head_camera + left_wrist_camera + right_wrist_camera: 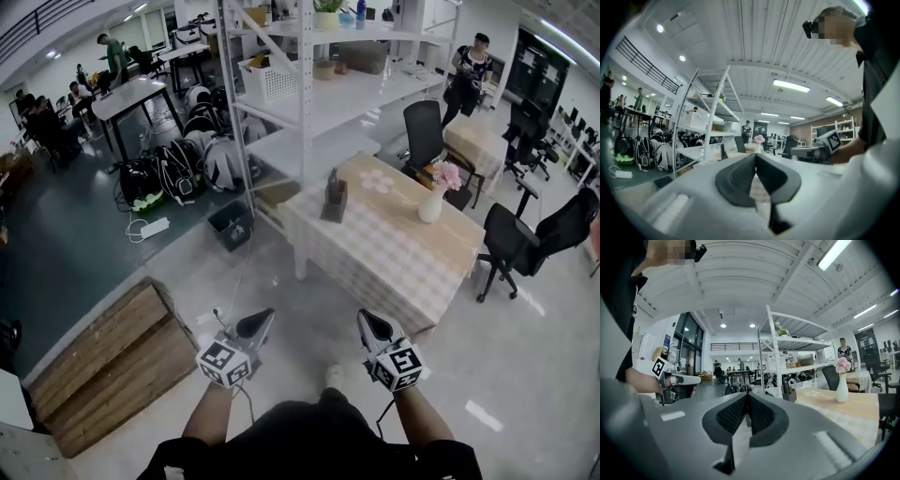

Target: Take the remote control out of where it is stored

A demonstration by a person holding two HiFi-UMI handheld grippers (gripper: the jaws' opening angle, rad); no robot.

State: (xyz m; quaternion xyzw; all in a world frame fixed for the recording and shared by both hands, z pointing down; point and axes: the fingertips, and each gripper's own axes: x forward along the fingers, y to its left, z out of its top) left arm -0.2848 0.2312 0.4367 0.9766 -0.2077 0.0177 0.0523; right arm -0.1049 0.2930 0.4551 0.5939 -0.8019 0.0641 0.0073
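A dark holder (334, 199) stands on the near left part of the checked-cloth table (394, 253), with a dark remote control upright in it. The same holder (723, 152) shows small in the left gripper view and again as the holder (787, 392) in the right gripper view. My left gripper (260, 323) and right gripper (367, 322) are held side by side, level, a good way short of the table's near corner. Both are shut with nothing between the pads, as the left gripper (755, 157) and right gripper (747, 397) show in their own views.
A white vase with pink flowers (433, 200) stands on the table's right side. Behind the table is a white shelf rack (305, 103). Black office chairs (525, 239) stand to the right, a wooden pallet (112, 361) lies on the floor at left, and bags (178, 169) lie beyond.
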